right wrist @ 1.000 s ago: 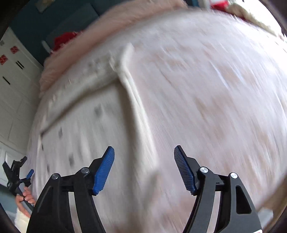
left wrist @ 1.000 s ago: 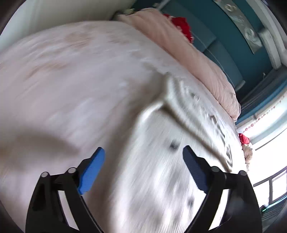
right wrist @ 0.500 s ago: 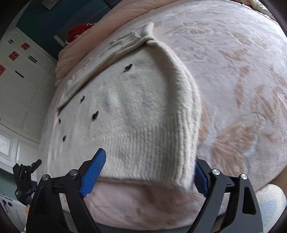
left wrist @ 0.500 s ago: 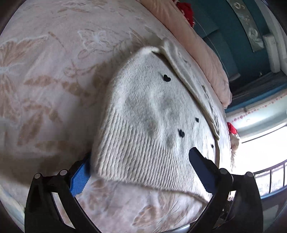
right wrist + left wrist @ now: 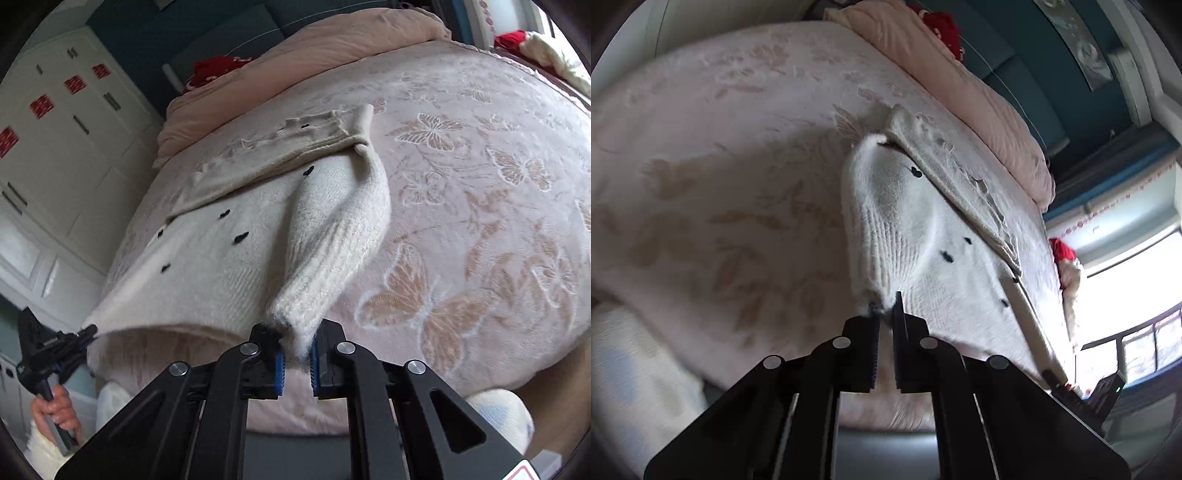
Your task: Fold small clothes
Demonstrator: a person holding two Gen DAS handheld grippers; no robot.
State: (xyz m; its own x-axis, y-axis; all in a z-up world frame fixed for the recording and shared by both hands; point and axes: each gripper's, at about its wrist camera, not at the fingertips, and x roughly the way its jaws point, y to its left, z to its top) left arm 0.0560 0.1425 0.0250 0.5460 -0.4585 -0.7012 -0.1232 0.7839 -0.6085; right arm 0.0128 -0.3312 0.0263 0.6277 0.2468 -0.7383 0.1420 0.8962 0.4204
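Note:
A cream knit sweater point(image 5: 221, 254) with small black hearts lies on the pink butterfly bedspread point(image 5: 480, 229); a sleeve is folded across its far part. My right gripper point(image 5: 297, 354) is shut on the ribbed hem at the right near corner and lifts it. My left gripper point(image 5: 884, 314) is shut on the hem's left near corner point(image 5: 871, 295); it also shows in the right wrist view point(image 5: 86, 330), pinching the hem. The sweater point(image 5: 923, 236) hangs taut between both grippers.
A pink quilt point(image 5: 314, 74) is heaped along the far side of the bed with red items point(image 5: 218, 70) on it. White wardrobe doors point(image 5: 48, 147) stand to the left. A bright window point(image 5: 1137, 295) lies beyond the bed's far end.
Both grippers have closed on the sweater's hem corners and raised them off the bed. Half a second ago both were open over the hem.

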